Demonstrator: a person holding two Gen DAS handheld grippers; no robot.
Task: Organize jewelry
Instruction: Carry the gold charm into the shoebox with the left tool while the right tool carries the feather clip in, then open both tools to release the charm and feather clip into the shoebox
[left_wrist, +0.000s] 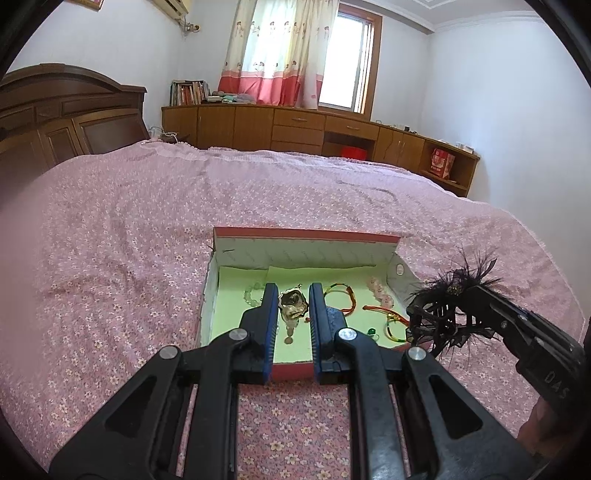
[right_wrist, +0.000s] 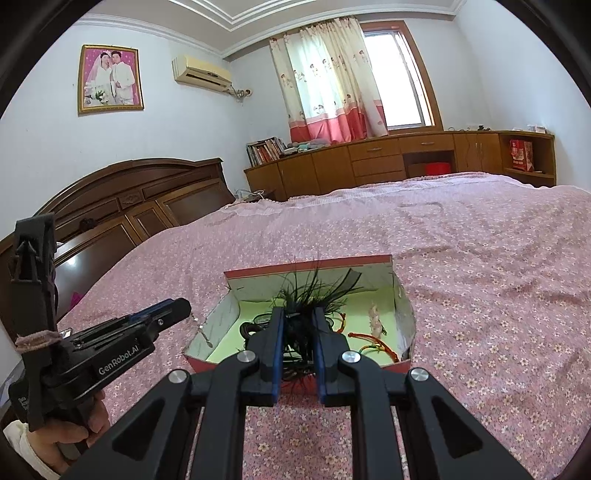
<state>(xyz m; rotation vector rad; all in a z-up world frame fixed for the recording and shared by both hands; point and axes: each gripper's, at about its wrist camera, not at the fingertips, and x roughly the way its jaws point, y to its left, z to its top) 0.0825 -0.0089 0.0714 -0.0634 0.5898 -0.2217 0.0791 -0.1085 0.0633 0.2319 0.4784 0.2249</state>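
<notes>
A pink floral bedspread (left_wrist: 110, 258) carries an open red cardboard box lined in pale green (right_wrist: 404, 314) near its front edge. The right gripper (right_wrist: 298, 334) clamps a black feathered hair ornament (right_wrist: 306, 295) above the box; next it likely needs lowering and releasing. The left gripper (left_wrist: 293, 310) looks closed, apparently empty, above a gold pendant (left_wrist: 293, 304).

- Left gripper (left_wrist: 292, 306): tilted downward, jaws nearly closed, nothing pinched.
- Right gripper (right_wrist: 298, 325): tilted downward at the right, jaws clamped on something.
- Left hand (right_wrist: 70, 432): wrapped round the handle, pale sleeve at the wrist.
</notes>
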